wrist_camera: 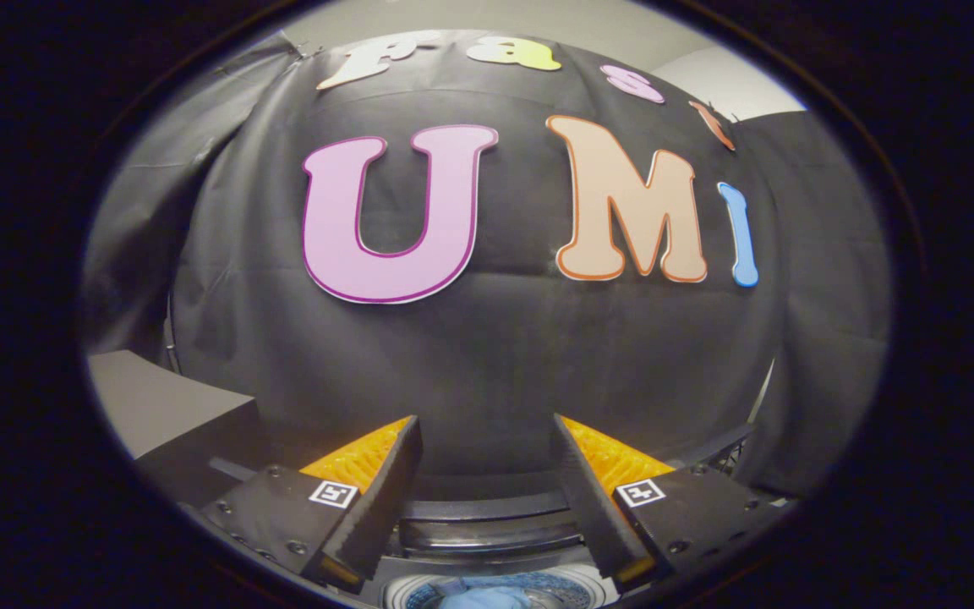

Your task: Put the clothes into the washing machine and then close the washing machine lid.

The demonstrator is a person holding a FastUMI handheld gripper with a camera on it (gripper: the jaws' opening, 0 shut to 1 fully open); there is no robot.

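A: Where does the claw (487, 457) sit, and what is it doing?

B: Its two fingers (377, 495) rise from about five and seven o'clock, spread wide with a broad gap between them. Nothing is gripped; the gap is bare air with the black cloth wall (487, 355) behind it.

A: Any writing or labels to read?

B: Each finger carries a small square black-and-white marker (333, 494), a coded pattern and not text. No brand name or other readable writing shows on the machine or the claw.

A: And the washing machine?

B: The washing machine (487, 541) lies low at six o'clock, just under and between the fingers. Its curved dark back rim and a lighter band run across the gap between them. Below that the round opening of the drum (419, 592) shows, so the lid is not down over it.

A: Where are the clothes?

B: A pale blue piece of clothes (483, 599) lies inside the drum, right at six o'clock, below the fingers and clear of both. How much of it is in there I cannot tell, since just its top edge shows.

A: Anything else around?

B: At eight o'clock, left of the left finger, a grey flat surface (149, 406) stands against the cloth wall. At one o'clock, above the cloth, a pale room wall (707, 76) shows.
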